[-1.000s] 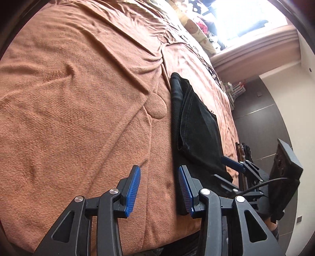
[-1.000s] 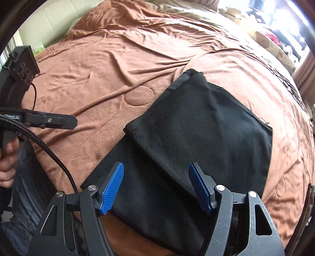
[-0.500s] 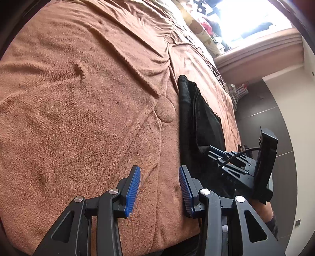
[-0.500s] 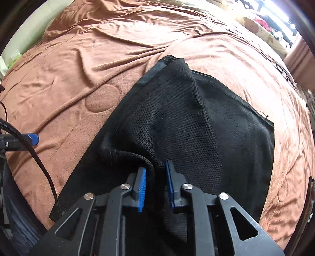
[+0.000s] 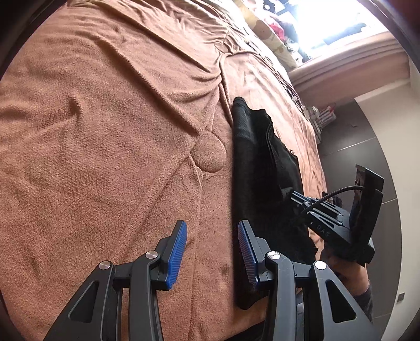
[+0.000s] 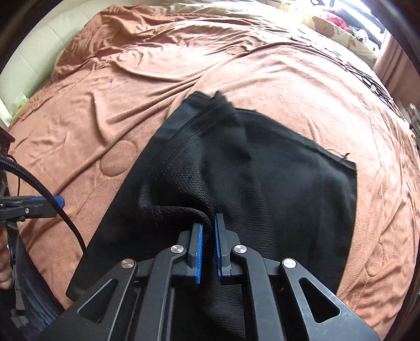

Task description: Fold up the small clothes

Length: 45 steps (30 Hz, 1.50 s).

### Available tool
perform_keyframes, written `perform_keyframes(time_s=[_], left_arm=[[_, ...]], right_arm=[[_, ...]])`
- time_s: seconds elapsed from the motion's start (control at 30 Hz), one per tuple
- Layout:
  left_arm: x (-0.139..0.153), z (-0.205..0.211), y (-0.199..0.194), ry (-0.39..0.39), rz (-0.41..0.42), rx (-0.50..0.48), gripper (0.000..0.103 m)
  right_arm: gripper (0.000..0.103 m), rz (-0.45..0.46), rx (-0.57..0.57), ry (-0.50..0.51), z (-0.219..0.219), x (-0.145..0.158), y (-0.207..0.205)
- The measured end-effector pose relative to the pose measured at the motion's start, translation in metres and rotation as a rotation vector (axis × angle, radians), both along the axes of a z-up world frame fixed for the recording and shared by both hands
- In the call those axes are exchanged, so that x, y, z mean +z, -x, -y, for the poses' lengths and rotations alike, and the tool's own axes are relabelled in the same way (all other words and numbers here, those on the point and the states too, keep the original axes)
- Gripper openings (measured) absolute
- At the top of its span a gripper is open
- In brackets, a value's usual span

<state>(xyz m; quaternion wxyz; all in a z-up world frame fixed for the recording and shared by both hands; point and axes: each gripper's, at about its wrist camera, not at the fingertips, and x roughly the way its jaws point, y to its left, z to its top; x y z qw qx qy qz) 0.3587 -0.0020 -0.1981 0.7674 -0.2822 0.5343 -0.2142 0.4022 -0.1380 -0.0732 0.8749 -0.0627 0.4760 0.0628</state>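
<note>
Right hand-held gripper closed on black garment | brown bedspread

Bed covered by a rumpled brown blanket, quilted with round stitched motifs, creases running toward its far edge. Cream padded headboard stood along the bed's left side in the right wrist view. Bear-print pillow lay at the far right corner. Bright window washed out behind it; pinkish curtain below. Dark tiled floor and pale wall beyond the bed's right edge.
</note>
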Motion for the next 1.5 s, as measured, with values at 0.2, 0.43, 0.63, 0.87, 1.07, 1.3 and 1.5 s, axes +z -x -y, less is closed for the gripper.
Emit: perform_keyframes(time_s=[0.2, 0.43, 0.63, 0.87, 1.07, 1.3, 1.5], left_arm=[[0.003, 0.019, -0.012, -0.021, 0.003, -0.02, 0.043], [0.002, 0.042, -0.017, -0.064, -0.008, -0.047, 0.043], [-0.002, 0.055, -0.018, -0.096, -0.017, -0.066, 0.043], [-0.009, 0.063, -0.015, -0.118, -0.026, -0.074, 0.043], [-0.011, 0.068, -0.012, -0.118, -0.028, -0.081, 0.043], [-0.013, 0.067, -0.002, -0.094, -0.041, -0.09, 0.043], [-0.018, 0.062, 0.009, -0.045, -0.058, -0.089, 0.043]], right_arm=[[0.004, 0.043, -0.082, -0.078, 0.045, 0.016, 0.005], [0.006, 0.029, -0.228, -0.118, 0.104, 0.009, 0.0], [0.077, 0.055, -0.331, -0.141, 0.134, 0.006, 0.01], [0.077, 0.028, -0.263, -0.172, 0.132, 0.006, 0.027], [0.077, -0.059, -0.23, -0.089, 0.128, -0.011, 0.023], [0.077, -0.064, -0.275, -0.11, 0.138, -0.008, 0.038], [0.077, -0.079, -0.26, -0.324, 0.156, -0.008, 0.071]])
